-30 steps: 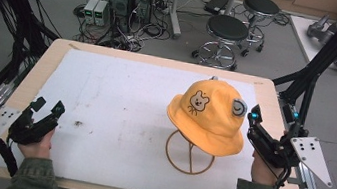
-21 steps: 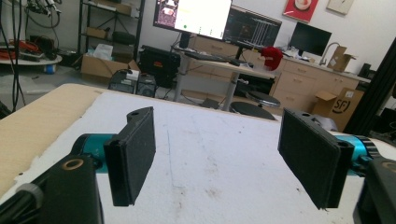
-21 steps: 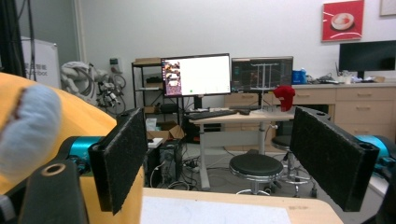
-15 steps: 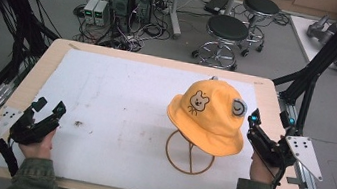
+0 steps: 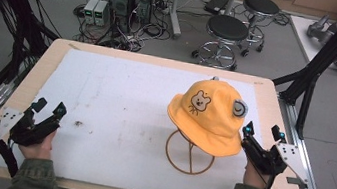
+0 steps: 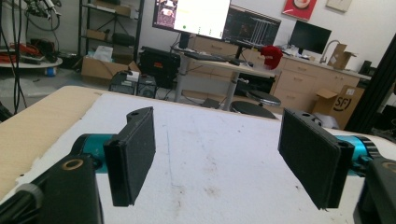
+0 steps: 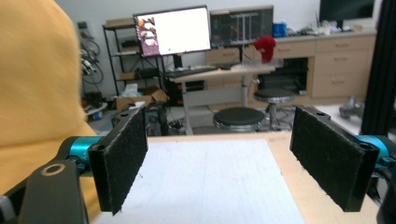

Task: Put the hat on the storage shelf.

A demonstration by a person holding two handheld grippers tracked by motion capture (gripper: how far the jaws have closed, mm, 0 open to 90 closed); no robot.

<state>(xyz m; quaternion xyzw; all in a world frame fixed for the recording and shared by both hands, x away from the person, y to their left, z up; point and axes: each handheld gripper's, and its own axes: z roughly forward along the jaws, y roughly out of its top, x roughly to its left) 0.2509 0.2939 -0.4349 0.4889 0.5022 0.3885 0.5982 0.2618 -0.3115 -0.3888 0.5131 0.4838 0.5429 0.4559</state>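
Observation:
A yellow bucket hat point(image 5: 209, 114) with a bear face and small ears sits on a wire stand point(image 5: 190, 153) right of the table's middle. My right gripper point(image 5: 263, 132) is just right of the hat's brim, open, with nothing between its jaws. In the right gripper view the hat point(image 7: 37, 93) fills the left side, beside the left pad point(image 7: 122, 156). My left gripper point(image 5: 49, 107) rests near the table's front left, open and holding nothing; the left gripper view shows its wide-apart pads point(image 6: 133, 151) over the white sheet.
A white sheet point(image 5: 118, 112) covers the wooden table point(image 5: 14, 97). A small dark speck point(image 5: 79, 123) lies near the left gripper. Black frame struts point(image 5: 320, 61) rise at the right back. Stools point(image 5: 226, 30) and computers stand on the floor beyond.
The right gripper has shifted slightly back and to the right of the hat's brim. The left gripper and the hat stay put.

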